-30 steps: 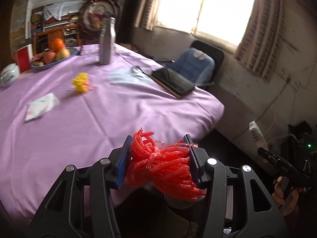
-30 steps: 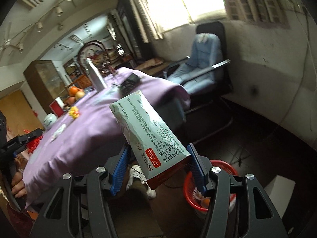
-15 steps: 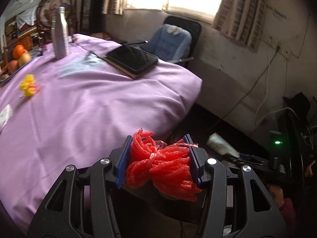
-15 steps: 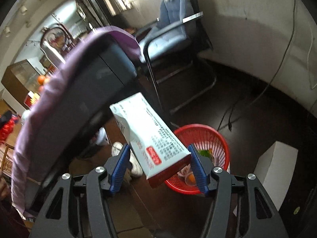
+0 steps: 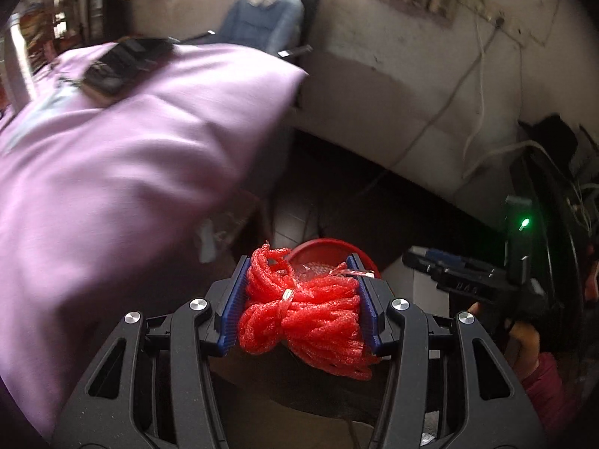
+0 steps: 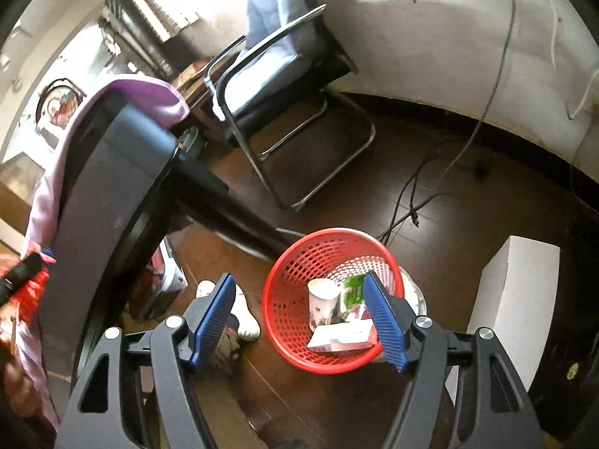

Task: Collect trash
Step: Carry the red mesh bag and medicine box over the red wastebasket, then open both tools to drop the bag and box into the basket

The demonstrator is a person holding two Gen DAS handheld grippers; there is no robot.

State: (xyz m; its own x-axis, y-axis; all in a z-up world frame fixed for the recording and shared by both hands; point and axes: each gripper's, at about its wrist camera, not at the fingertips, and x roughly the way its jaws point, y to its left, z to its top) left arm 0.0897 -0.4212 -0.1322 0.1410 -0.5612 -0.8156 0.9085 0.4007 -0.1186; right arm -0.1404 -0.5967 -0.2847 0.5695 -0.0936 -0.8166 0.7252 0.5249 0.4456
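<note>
Already a box [image 6: 342,335] and cup [image 6: 321,299] lie in the bin [image 6: 299,348]; my right gripper [image 6: 299,318] gapes wide, empty. My left gripper [image 5: 301,299] clamps red netting [image 5: 303,310], not yet binned.

Both cams sit right behind their own fingers, looking forward along them, so the black arms and blue pads fill the bottom of each shot. The left wrist view looks out level-ish from beside the table's purple cloth [image 5: 123,172], across to the far wall and the blue chair [image 5: 267,18], with the red basket [image 5: 329,252] peeking low, just past its fingers. The right wrist view tilts steeply down at the floor, close above the red basket [image 6: 295,273]. Shared bits: basket, chair [image 6: 277,48], purple cloth [image 6: 149,97], wall cables. Each cam also catches the other gripper at its frame edge.
</note>
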